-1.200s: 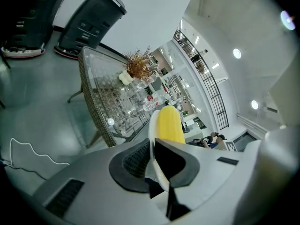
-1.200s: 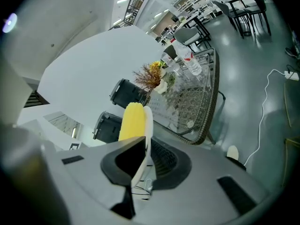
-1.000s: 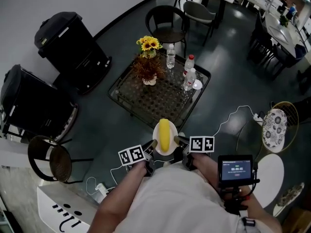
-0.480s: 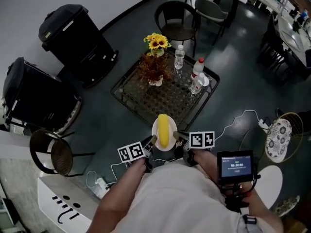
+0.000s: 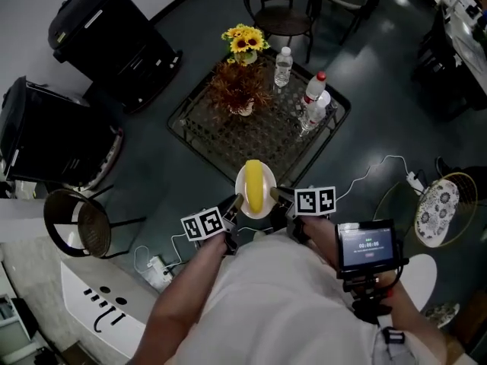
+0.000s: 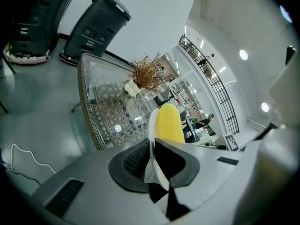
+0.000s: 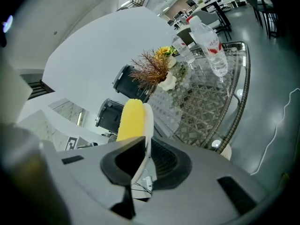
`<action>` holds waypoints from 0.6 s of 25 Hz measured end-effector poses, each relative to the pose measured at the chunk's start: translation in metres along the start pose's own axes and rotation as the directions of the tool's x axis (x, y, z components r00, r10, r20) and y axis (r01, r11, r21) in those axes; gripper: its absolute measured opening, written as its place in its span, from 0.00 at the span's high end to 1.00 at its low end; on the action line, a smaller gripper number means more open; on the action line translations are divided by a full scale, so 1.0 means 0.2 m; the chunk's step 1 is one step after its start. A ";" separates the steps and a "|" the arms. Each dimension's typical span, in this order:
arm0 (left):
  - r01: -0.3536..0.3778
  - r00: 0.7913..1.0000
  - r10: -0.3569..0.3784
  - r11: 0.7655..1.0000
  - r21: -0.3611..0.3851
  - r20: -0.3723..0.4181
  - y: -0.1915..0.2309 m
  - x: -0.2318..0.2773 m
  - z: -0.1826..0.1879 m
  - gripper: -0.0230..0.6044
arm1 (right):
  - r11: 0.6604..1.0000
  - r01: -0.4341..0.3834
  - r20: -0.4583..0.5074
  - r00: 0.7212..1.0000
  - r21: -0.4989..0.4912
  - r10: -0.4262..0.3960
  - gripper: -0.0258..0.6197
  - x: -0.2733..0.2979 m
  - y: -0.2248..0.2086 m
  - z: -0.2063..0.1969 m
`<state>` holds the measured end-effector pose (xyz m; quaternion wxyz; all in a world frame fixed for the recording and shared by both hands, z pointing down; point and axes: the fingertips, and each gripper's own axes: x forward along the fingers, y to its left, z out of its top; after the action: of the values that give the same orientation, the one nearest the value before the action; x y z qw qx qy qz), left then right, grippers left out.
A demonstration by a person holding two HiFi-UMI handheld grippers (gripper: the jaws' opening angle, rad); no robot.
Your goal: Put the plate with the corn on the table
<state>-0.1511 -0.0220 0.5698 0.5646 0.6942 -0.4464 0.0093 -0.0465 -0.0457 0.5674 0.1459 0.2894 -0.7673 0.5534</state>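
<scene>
The plate (image 5: 256, 191) is white and is carried in the air between the two tools, with the yellow corn (image 5: 253, 185) lying lengthwise along its middle. In the head view it sits over the near corner of the tabletop (image 5: 205, 139), raised and not resting on it.

The left tool (image 5: 234, 207) pinches the plate's left rim and the right tool (image 5: 278, 198) pinches its right rim. In the left gripper view the left tool (image 6: 151, 149) has its ribbed pads closed onto the thin edge of the plate (image 6: 151, 125), the corn (image 6: 169, 123) standing just beyond. The right gripper view shows the same on the other side: the right tool (image 7: 143, 149) clamps the rim of the plate (image 7: 148, 118), with the corn (image 7: 131, 118) beside it.

The tabletop is a square glass sheet over a dark wicker lattice (image 6: 101, 109). At its far corner stands a bunch of sunflowers (image 5: 245, 40), and just nearer, a brown dried bouquet (image 5: 237, 93) in a small white vase. Along the right edge stand three clear water bottles (image 5: 283, 65) (image 5: 316, 90) (image 5: 308, 116), two with red caps. The near half of the tabletop is bare.

A small screen (image 5: 367, 245) is strapped to the person's right forearm. On the floor left of the tabletop stand two black wheeled bins (image 5: 114, 40) and a round-seated chair (image 5: 80, 223).
</scene>
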 end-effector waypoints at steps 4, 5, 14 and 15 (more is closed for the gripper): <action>-0.007 1.000 0.007 1.000 -0.012 -0.008 0.03 0.07 0.01 0.91 | 1.000 0.009 -0.023 1.000 0.000 -0.009 0.89 0.03 -0.07 0.03; -0.008 1.000 0.008 1.000 -0.022 -0.010 0.03 0.09 0.01 0.91 | 1.000 0.009 -0.030 1.000 0.000 -0.009 0.89 0.04 -0.09 0.04; 0.000 1.000 0.000 0.999 -0.038 0.010 0.02 0.29 0.03 0.91 | 1.000 0.002 -0.064 0.998 -0.009 -0.002 0.89 0.03 -0.25 0.16; -0.009 1.000 0.009 0.999 -0.036 0.010 0.03 0.31 0.04 0.91 | 1.000 -0.001 -0.069 0.998 -0.008 0.000 0.89 0.04 -0.27 0.17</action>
<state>-0.1210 -0.0658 0.6047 0.5746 0.6820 -0.4526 0.0001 -0.0171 -0.0922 0.6000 0.1734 0.2695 -0.7640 0.5601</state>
